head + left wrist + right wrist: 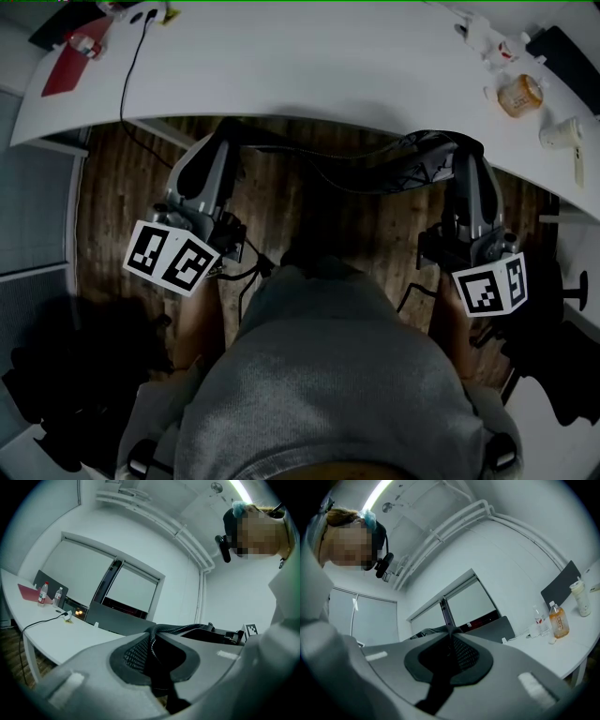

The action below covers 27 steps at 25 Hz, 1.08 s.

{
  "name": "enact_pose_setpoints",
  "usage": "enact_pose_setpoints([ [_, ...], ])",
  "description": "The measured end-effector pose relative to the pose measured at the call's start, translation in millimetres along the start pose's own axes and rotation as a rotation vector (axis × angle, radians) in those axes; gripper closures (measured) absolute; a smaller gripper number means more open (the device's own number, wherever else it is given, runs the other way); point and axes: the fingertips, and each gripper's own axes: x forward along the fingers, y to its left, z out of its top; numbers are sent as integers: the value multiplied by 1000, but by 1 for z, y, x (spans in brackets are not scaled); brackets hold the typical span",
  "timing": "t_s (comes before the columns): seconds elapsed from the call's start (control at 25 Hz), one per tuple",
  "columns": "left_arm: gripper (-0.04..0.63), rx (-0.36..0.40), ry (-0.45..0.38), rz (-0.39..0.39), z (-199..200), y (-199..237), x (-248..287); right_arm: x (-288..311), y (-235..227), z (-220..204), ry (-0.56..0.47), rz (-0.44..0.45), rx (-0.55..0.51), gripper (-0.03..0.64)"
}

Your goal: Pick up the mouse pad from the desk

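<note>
Though left tongs [152,635] and right tongs [451,633] clamp the mouse pad [412,172], its pattern blurred.

The right gripper [451,631] has its two grey jaws closed on the black mouse pad [463,654]. The pad stands edge-on between them, its mesh-textured face turned to the right and its thin edge running out past the jaw tips. On the white desk [576,641], a bottle of orange drink [559,619] and a clear bottle with a red label [540,619] stand just beside each other near the far edge, and a white bottle [581,598] stands farther along that edge, before a dark upright panel [560,587]. At the upper left a person wears a black head-mounted device [382,564].
</note>
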Motion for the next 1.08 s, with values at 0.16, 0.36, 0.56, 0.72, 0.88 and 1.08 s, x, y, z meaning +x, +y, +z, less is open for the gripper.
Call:
enact_pose_setpoints([
  [0.16,558,5,8,-13,3,8,-4,2,11,-5,-9,-21,-37,594],
  [0.36,558,9,11,-12,7,11,-4,2,15,-5,-5,-27,-44,594],
  [0.56,558,10,14,-19,9,23,-11,6,25,-8,-12,-38,-37,594],
  [0.72,558,4,24,-16,9,25,-13,7,26,-7,-23,-43,-30,594],
  [0.88,558,6,26,-11,10,25,-16,7,28,-7,-21,-39,-27,594],
  [1.08,558,5,29,-6,10,26,-18,7,28,-8,-17,-43,-25,594],
])
